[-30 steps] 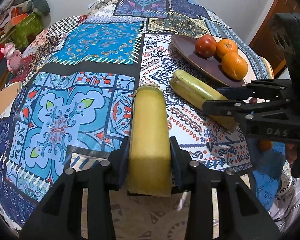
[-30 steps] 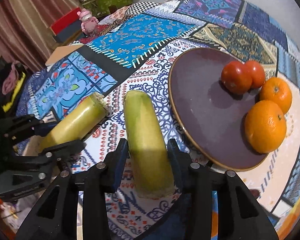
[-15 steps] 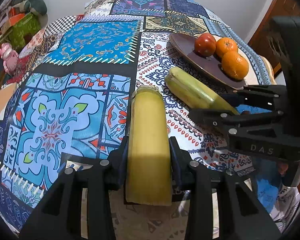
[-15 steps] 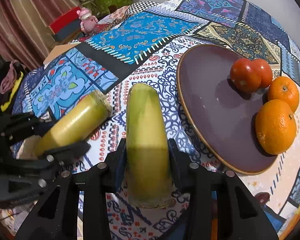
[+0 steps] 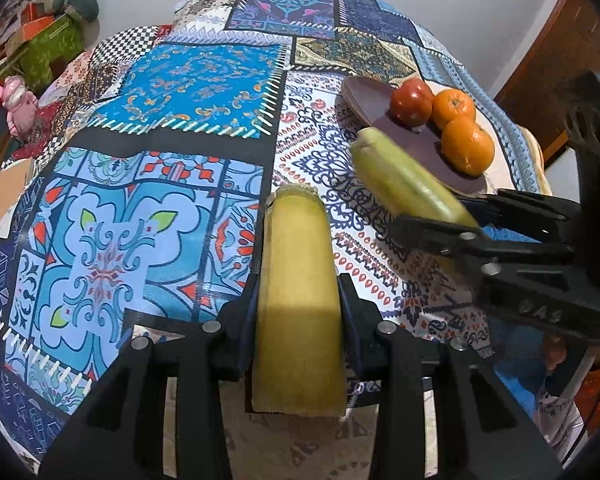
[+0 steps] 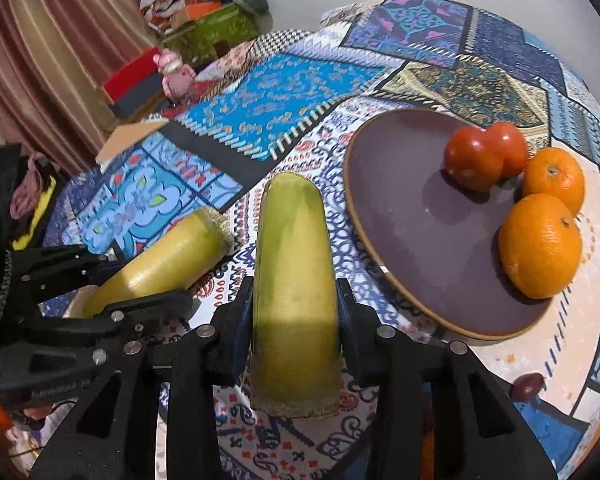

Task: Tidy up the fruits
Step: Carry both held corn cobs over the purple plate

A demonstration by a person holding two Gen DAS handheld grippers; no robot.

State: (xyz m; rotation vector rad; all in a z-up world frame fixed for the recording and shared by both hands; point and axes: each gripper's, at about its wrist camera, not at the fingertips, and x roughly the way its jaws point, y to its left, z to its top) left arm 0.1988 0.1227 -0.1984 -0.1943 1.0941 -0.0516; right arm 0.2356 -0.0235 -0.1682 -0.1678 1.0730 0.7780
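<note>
My left gripper (image 5: 298,300) is shut on a yellow stalk piece (image 5: 296,280), held above the patterned tablecloth. My right gripper (image 6: 296,304) is shut on a greener stalk piece (image 6: 294,264), held just left of the brown plate (image 6: 412,220). The plate holds two tomatoes (image 6: 472,158) and two oranges (image 6: 540,244). In the left wrist view the right gripper (image 5: 452,224) and its green piece (image 5: 404,180) sit to the right, by the plate (image 5: 372,108). In the right wrist view the left gripper (image 6: 112,280) and its yellow piece (image 6: 168,256) sit to the left.
The round table (image 5: 180,92) carries a blue patchwork cloth. A small dark fruit (image 6: 528,384) lies near the table's front right edge. A pink toy (image 6: 176,72), boxes and curtains stand beyond the table's left side.
Both grippers have lifted and drawn back slightly with their stalk pieces. The right gripper's piece has swung toward the plate's rim. Both grips are unchanged.
</note>
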